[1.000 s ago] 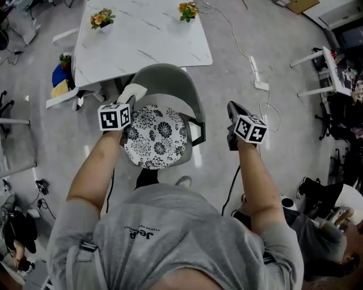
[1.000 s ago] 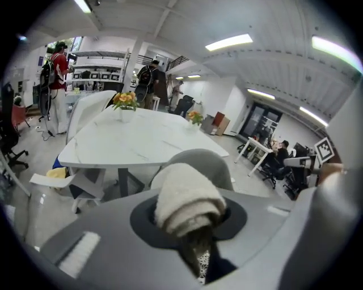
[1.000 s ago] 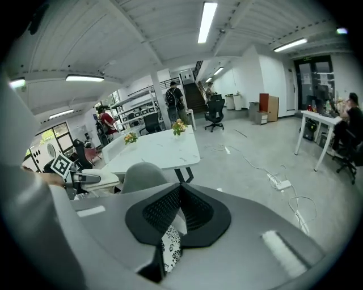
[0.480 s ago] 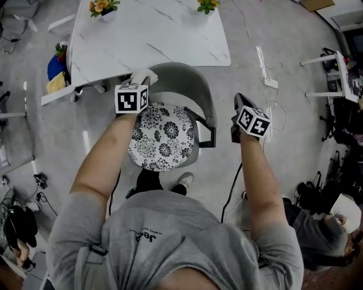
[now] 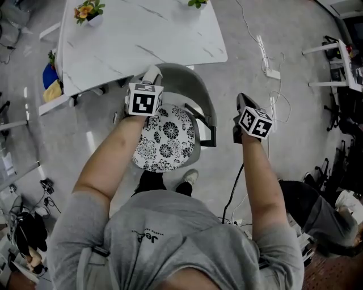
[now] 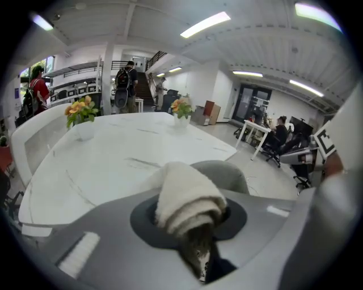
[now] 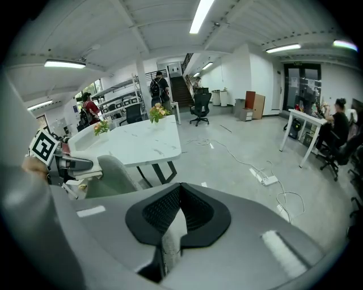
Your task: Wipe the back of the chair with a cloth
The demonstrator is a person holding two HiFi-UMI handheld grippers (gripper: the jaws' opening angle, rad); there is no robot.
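The chair has a grey curved back [image 5: 190,79] and a black-and-white flowered seat cushion [image 5: 164,139]. My left gripper [image 5: 151,79] is shut on a folded white cloth [image 5: 153,72], which lies against the left part of the back's top rim. In the left gripper view the cloth [image 6: 187,195] bulges from the left gripper [image 6: 195,232], with the chair back [image 6: 224,173] just beyond. To the right of the chair my right gripper [image 5: 243,105] hangs in the air, shut and holding nothing. The right gripper view shows that gripper [image 7: 170,238] and the chair back [image 7: 116,173] at its left.
A white marble table [image 5: 142,34] with two small flower pots [image 5: 86,11] stands right behind the chair. A black armrest [image 5: 205,133] juts out at the chair's right. A power strip and cables [image 5: 271,72] lie on the floor at right. People sit and stand at the room's edges.
My left gripper has slid the cloth along the chair back's rim, away from me and to the right. The right gripper has stayed beside the chair.
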